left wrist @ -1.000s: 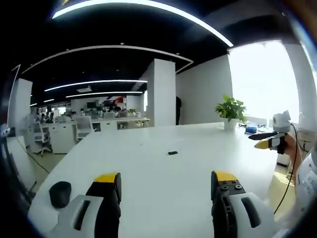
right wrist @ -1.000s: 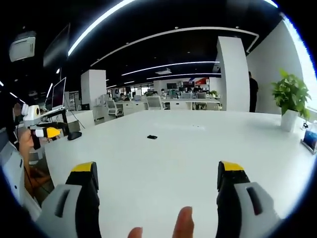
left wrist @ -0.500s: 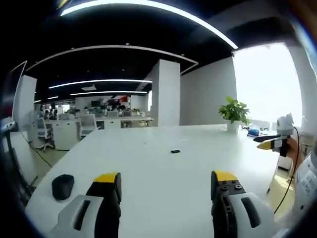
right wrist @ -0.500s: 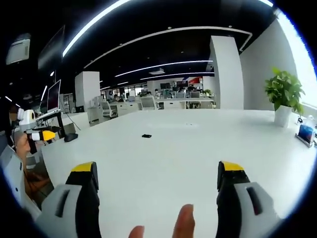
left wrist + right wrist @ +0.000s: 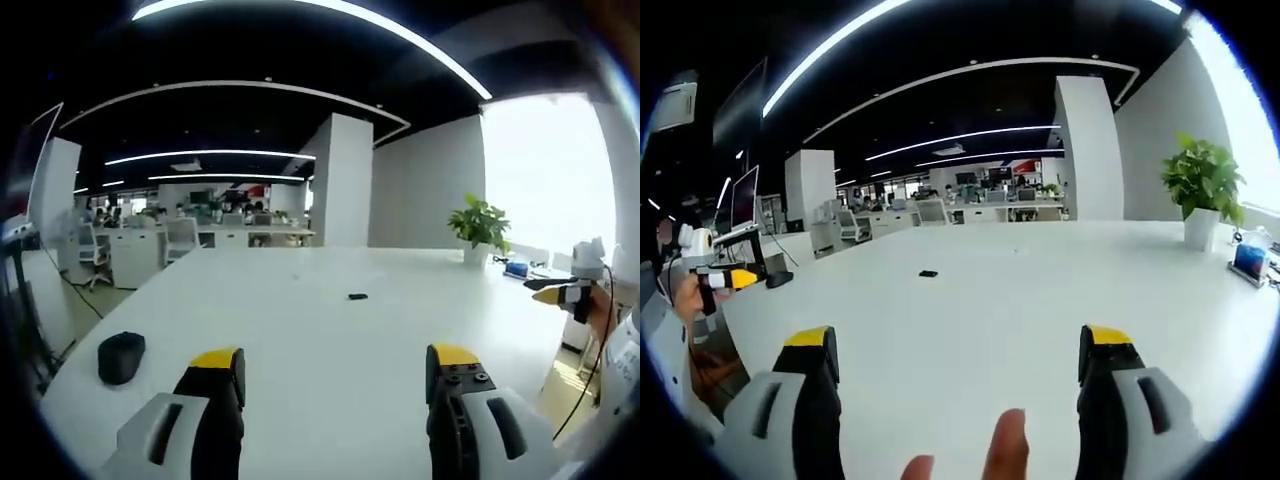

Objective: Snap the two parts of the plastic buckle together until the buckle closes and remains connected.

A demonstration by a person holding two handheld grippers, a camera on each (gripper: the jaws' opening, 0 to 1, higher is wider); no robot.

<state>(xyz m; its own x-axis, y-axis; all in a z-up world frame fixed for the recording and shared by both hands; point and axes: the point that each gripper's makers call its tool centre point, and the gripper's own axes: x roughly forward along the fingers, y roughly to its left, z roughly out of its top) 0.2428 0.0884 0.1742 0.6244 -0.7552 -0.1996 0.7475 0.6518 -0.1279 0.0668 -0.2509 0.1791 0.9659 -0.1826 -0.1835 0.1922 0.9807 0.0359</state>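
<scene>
A small black buckle piece [image 5: 357,296] lies far out on the white table [image 5: 300,340]; the right gripper view shows it as a dark speck [image 5: 928,273]. My left gripper [image 5: 330,375] stands open over the table's near part, nothing between its yellow-tipped jaws. My right gripper [image 5: 958,355] is open too, with a person's fingertips [image 5: 1008,455] at the bottom between the jaws. The right gripper [image 5: 565,292] also appears at the far right of the left gripper view, and the left gripper [image 5: 725,278] at the far left of the right gripper view. Both hover well short of the buckle.
A black computer mouse [image 5: 120,356] lies on the table's left edge. A potted plant [image 5: 478,228] and a small blue-screened device [image 5: 1250,262] stand at the table's right end. Office desks, chairs and a white pillar [image 5: 342,180] fill the background.
Both views have drifted slightly as the hands moved; the buckle piece sits a little higher and farther right in the left gripper view. Both grippers remain open.
</scene>
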